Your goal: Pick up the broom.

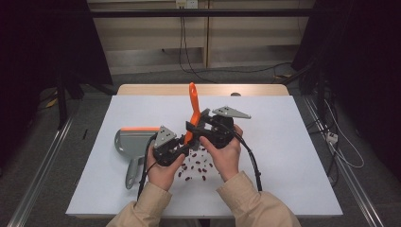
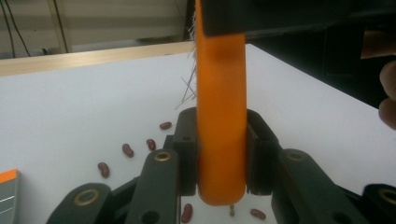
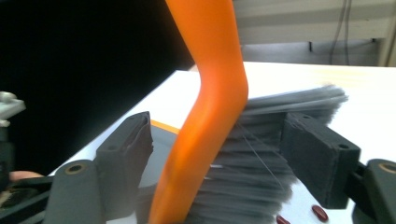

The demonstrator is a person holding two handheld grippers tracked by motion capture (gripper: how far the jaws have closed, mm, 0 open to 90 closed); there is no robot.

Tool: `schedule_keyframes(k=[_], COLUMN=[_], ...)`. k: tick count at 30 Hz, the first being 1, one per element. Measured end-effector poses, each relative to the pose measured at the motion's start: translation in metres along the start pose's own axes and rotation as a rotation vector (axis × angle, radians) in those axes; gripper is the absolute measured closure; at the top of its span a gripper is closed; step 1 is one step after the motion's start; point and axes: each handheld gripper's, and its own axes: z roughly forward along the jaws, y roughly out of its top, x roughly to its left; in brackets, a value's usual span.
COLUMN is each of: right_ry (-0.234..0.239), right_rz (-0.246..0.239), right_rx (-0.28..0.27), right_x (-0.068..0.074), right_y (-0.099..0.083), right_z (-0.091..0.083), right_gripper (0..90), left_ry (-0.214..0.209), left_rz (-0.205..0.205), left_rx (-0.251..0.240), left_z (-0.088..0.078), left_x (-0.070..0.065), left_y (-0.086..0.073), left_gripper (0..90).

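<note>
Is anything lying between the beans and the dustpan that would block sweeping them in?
Nothing visible does. The beans lie scattered on the white table under the hands, and the dustpan sits to their left, apart from them. The orange brush is held upright above the beans.

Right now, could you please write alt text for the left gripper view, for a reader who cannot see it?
The left tongs clamp the lower end of an upright orange brush handle above a white table. Several dark red beans lie scattered beneath, and a grey dustpan edges in at lower left.
</note>
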Motion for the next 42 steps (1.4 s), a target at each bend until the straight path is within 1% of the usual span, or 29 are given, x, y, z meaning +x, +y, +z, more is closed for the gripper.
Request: schedule_keyframes(k=[2,4,6,7,8,9,11,13,14,15,16,17,19,20,21,22,23,24,25,26,28,31,32,34,35,37,40,41,42], right_ry=[0.001,-0.015,-0.032,-0.041,-0.044,-0.057,-0.049,-0.043,-0.034,-0.029,-0.033,-0.031,-0.016,0.002,0.011,0.014,-0.007,-0.011,-0.013,-0.016,-0.023,-0.018,-0.020,-0.014,-0.016,-0.014,-0.012,-0.011,-0.014], right_rz=[0.016,0.026,0.021,0.030,0.044,0.043,0.063,0.077,0.093,0.102,0.107,0.125,0.166,0.175,0.182,0.162,0.137,0.118,0.117,0.118,0.105,0.089,0.080,0.064,0.054,0.038,0.037,0.025,0.026], right_rx=[0.011,0.018,0.023,0.030,0.039,0.045,0.052,0.061,0.073,0.080,0.087,0.096,0.093,0.086,0.081,0.071,0.065,0.061,0.066,0.068,0.065,0.063,0.068,0.078,0.083,0.092,0.091,0.093,0.094], right_x=[0.001,0.003,0.004,0.004,0.003,0.003,0.001,0.001,0.001,0.001,0.001,0.001,-0.002,-0.004,-0.004,-0.004,-0.004,-0.005,-0.007,-0.010,-0.015,-0.022,-0.024,-0.028,-0.030,-0.035,-0.040,-0.045,-0.047], right_y=[-0.001,-0.003,-0.003,-0.003,-0.003,-0.003,-0.003,-0.002,-0.002,-0.002,-0.002,-0.002,-0.001,0.000,0.001,0.001,0.003,0.003,0.004,0.005,0.006,0.009,0.010,0.012,0.012,0.013,0.014,0.015,0.016], right_z=[0.002,0.004,0.005,0.006,0.007,0.007,0.007,0.005,0.006,0.006,0.006,0.006,0.004,0.003,0.003,0.002,0.001,0.001,0.000,-0.001,-0.004,-0.009,-0.011,-0.014,-0.016,-0.020,-0.025,-0.029,-0.031], right_gripper=[28.5,28.4,29.8,29.9,34.2,37.5,41.4,46.1,49.8,52.2,54.8,57.2,61.4,64.6,69.9,70.5,70.6,70.6,70.6,70.6,70.6,70.6,70.6,70.6,70.6,70.6,70.5,70.5,70.6], left_ry=[0.005,0.006,0.004,0.009,0.014,0.013,0.010,0.016,0.021,0.030,0.033,0.038,0.043,0.039,0.037,0.027,0.034,0.044,0.050,0.047,0.043,0.036,0.035,0.021,0.021,0.013,0.008,-0.003,-0.006], left_rz=[0.015,0.027,0.069,0.086,0.096,0.100,0.095,0.123,0.121,0.135,0.138,0.150,0.145,0.136,0.141,0.124,0.128,0.117,0.110,0.093,0.092,0.090,0.097,0.090,0.097,0.087,0.091,0.093,0.086], left_rx=[-0.011,-0.020,-0.020,-0.021,-0.021,-0.019,-0.022,-0.019,-0.016,-0.011,-0.010,-0.006,-0.009,-0.011,-0.003,-0.012,-0.014,-0.019,-0.019,-0.021,-0.019,-0.011,-0.008,-0.013,-0.004,-0.011,-0.015,-0.013,-0.018], left_z=[-0.001,-0.001,-0.001,-0.001,-0.001,0.000,0.001,0.002,0.003,0.004,0.005,0.006,0.007,0.007,0.007,0.007,0.006,0.005,0.004,0.004,0.002,0.001,0.001,0.000,-0.001,-0.003,-0.005,-0.007,-0.008], left_x=[-0.002,-0.005,-0.009,-0.011,-0.013,-0.014,-0.016,-0.017,-0.019,-0.020,-0.020,-0.019,-0.018,-0.017,-0.017,-0.017,-0.016,-0.015,-0.013,-0.012,-0.009,-0.006,-0.006,-0.005,-0.003,-0.001,0.002,0.005,0.006], left_y=[0.001,0.001,0.003,0.003,0.003,0.002,0.001,0.001,0.001,0.000,0.000,-0.001,-0.001,-0.001,-0.001,-0.002,-0.001,-0.001,0.000,0.000,0.001,0.002,0.002,0.003,0.003,0.004,0.005,0.007,0.008], left_gripper=[70.7,70.4,69.6,69.3,69.0,68.7,68.1,66.5,63.7,62.4,61.5,60.3,56.8,54.5,53.1,54.1,52.8,46.3,38.7,36.3,34.8,28.5,26.9,25.4,24.3,21.5,19.0,18.5,18.5])
